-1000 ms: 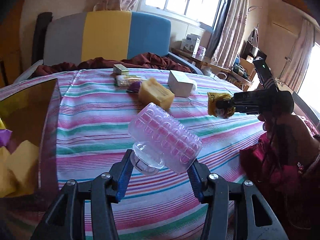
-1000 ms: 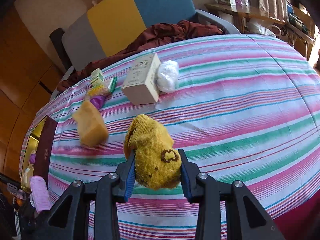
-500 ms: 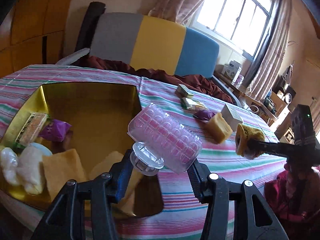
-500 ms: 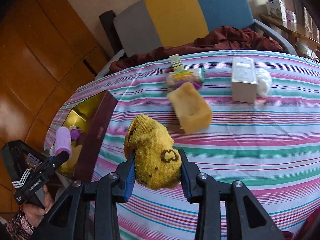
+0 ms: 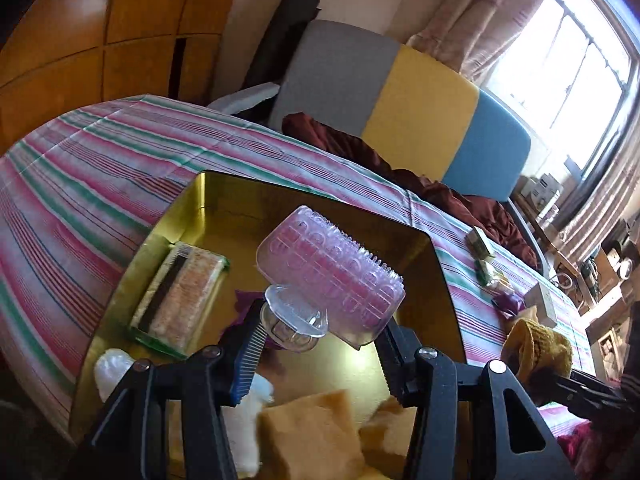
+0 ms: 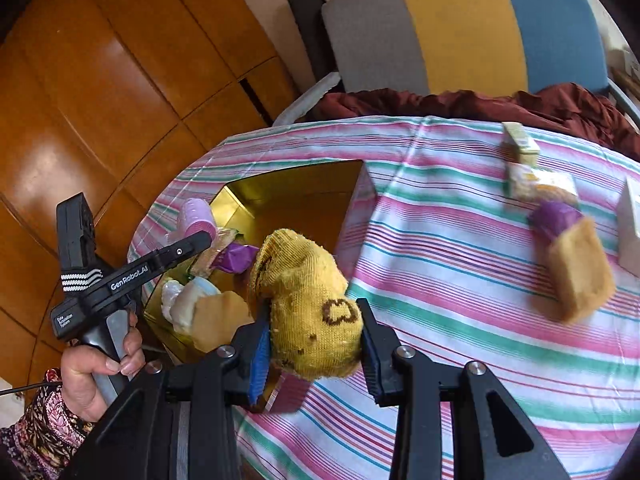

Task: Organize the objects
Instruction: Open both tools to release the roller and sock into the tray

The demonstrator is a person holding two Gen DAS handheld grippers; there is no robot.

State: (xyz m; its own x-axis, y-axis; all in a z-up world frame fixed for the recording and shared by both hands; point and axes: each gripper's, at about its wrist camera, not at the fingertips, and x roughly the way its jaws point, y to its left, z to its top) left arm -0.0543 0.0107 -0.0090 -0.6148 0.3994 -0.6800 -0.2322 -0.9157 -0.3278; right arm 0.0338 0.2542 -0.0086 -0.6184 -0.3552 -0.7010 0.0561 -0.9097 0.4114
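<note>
My left gripper is shut on a clear pink nubbed roller and holds it above the open gold box. The right wrist view shows the same roller over the box's left side. My right gripper is shut on a yellow knitted sock just above the box's near right corner. The sock also shows at the right of the left wrist view. Inside the box lie a wrapped snack bar, purple wrappers, white pieces and tan sponge blocks.
On the striped cloth to the right lie a tan sponge block, a purple wrapper, a snack packet, a small carton and a white box. A chair with a maroon cloth stands behind; wooden panels are left.
Both grippers have swung left with their loads, from over the striped cloth to over the gold box. The roller and the sock stay gripped.
</note>
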